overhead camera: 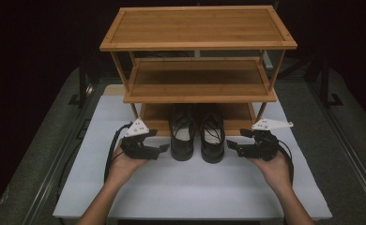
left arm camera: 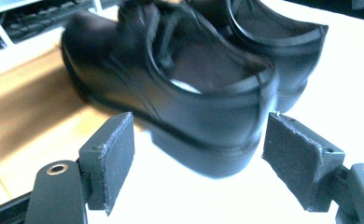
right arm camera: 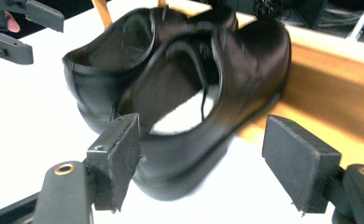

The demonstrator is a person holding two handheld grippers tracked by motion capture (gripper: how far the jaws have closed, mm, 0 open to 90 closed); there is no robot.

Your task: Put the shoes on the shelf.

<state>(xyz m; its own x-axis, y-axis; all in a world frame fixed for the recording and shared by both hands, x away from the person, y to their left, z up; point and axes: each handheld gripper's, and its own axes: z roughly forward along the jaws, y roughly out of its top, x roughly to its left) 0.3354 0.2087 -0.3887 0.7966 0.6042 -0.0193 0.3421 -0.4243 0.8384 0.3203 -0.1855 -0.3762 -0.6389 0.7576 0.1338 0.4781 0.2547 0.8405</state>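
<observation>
2 black leather shoes — left shoe (overhead camera: 182,136), right shoe (overhead camera: 212,137) — stand side by side, toes under the rack's bottom shelf (overhead camera: 157,125). Left gripper (overhead camera: 163,148) and right gripper (overhead camera: 229,144): jaws spread, empty. Stiff, smooth, moderately heavy — probably best pinched at the heel collar.

A wooden rack (overhead camera: 197,28) with three shelves stands at the far edge of the bench (overhead camera: 190,187), centred between its left and right edges. Its top shelf is the widest as seen from above, a flat bamboo-coloured board with a raised rim; the middle shelf (overhead camera: 197,77) and the bottom shelf (overhead camera: 237,115) sit beneath it, carried by slim slanted posts at the corners. The bench has a pale, whitish top with bare surface along its near edge. Dark grey floor (overhead camera: 345,154) lies beyond the left and right edges, and the background is black.
</observation>
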